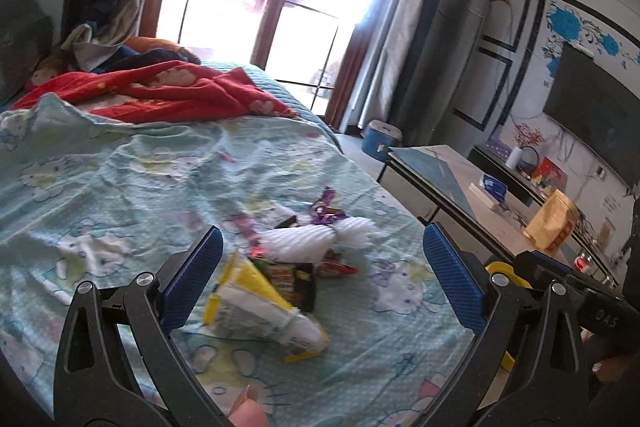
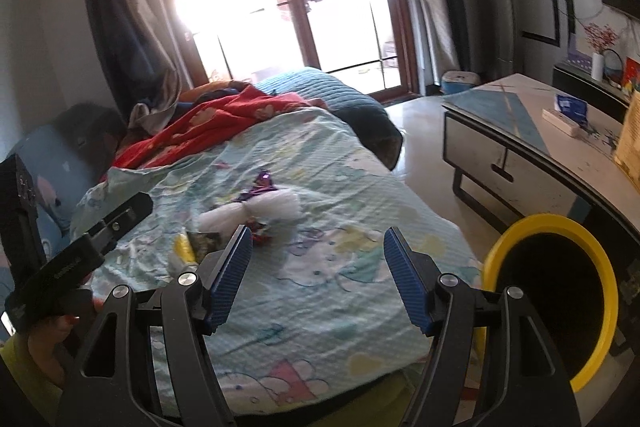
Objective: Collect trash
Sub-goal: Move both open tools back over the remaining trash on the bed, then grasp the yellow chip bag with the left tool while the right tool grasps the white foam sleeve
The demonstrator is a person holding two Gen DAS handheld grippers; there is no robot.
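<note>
Both pairs of jaws stand wide with nothing between them: the left gripper (image 1: 322,269) hovers over a pile of trash (image 1: 296,267) on the bed (image 1: 120,179), and the right gripper (image 2: 318,277) hangs over bare sheet nearer the bed's edge. Blur softens the pile, so most wrappers cannot be read. A yellow and white packet (image 1: 264,311) lies nearest, its long axis slanting from upper left to lower right, with white foam netting (image 1: 308,241) and purple wrappers (image 1: 326,211) behind it. From the right wrist the same pile sits farther off, partly hidden by the left finger. That view alone shows the whole bin (image 2: 554,301), yellow-rimmed with a dark inside, standing beside the bed and the low table (image 2: 520,131); from the left wrist only a yellow sliver shows behind the right finger. Each camera catches the other gripper's handle at its frame edge.
</note>
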